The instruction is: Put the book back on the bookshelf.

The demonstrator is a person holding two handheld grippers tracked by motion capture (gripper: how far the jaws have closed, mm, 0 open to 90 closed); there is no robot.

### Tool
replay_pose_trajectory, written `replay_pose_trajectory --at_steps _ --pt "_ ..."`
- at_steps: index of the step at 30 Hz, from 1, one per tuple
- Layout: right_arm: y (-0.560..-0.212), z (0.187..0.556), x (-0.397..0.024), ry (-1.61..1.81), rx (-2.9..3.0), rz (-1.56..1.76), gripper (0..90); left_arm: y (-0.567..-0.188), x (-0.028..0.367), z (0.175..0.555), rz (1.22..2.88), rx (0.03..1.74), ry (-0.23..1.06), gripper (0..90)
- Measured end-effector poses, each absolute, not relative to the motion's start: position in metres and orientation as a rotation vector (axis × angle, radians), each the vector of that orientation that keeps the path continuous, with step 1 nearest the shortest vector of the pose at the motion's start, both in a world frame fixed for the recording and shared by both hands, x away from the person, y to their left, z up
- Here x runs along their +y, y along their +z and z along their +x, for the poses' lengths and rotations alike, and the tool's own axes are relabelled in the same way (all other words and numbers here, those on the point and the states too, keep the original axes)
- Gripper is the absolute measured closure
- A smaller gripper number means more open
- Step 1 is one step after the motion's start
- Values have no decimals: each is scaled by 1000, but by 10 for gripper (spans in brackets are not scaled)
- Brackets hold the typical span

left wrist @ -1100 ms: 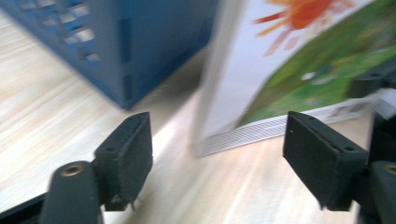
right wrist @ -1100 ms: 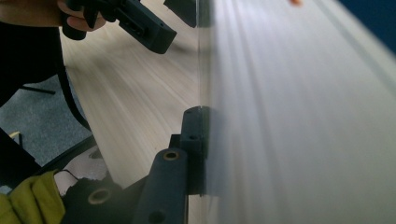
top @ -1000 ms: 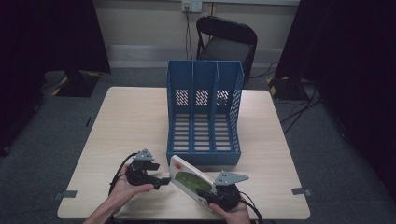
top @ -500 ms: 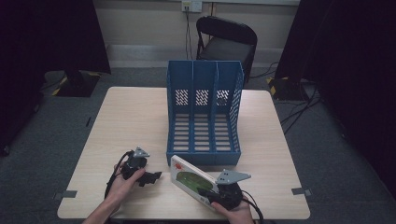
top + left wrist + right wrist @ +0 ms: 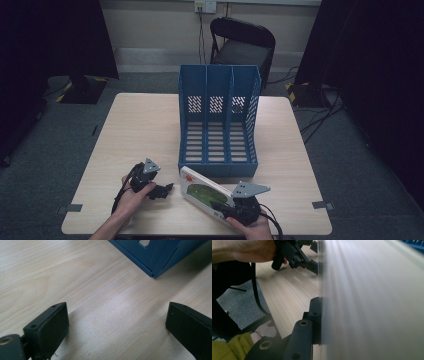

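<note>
A: Pale wooden counter (image 5: 145, 130), blue three-slot file rack (image 5: 218, 120). What's changed?

B: Left tool (image 5: 161, 191) just let go, jaws opening, empty. Right tool (image 5: 224, 210) alone clamps the white-and-green book (image 5: 202, 192), just before the rack.

Pale wood-grain counter (image 5: 82, 277), smooth with a soft sheen. Blue perforated plastic file rack (image 5: 218, 117), matt. Glossy card cover on book (image 5: 202, 192). Matt black plastic claw (image 5: 117, 327) pads, faintly grainy.
</note>
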State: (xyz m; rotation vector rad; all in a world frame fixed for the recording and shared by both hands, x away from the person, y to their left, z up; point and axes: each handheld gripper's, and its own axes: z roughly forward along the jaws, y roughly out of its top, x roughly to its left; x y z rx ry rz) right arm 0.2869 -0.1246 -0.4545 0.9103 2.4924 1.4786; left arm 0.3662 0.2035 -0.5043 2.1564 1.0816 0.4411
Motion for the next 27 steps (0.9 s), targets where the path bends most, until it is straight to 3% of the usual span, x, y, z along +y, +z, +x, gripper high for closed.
replay_pose_trajectory --at_steps 27 --pt "-425 283 -128 1568 2449 825 765 -507 203 366 2134 1082 448 0"
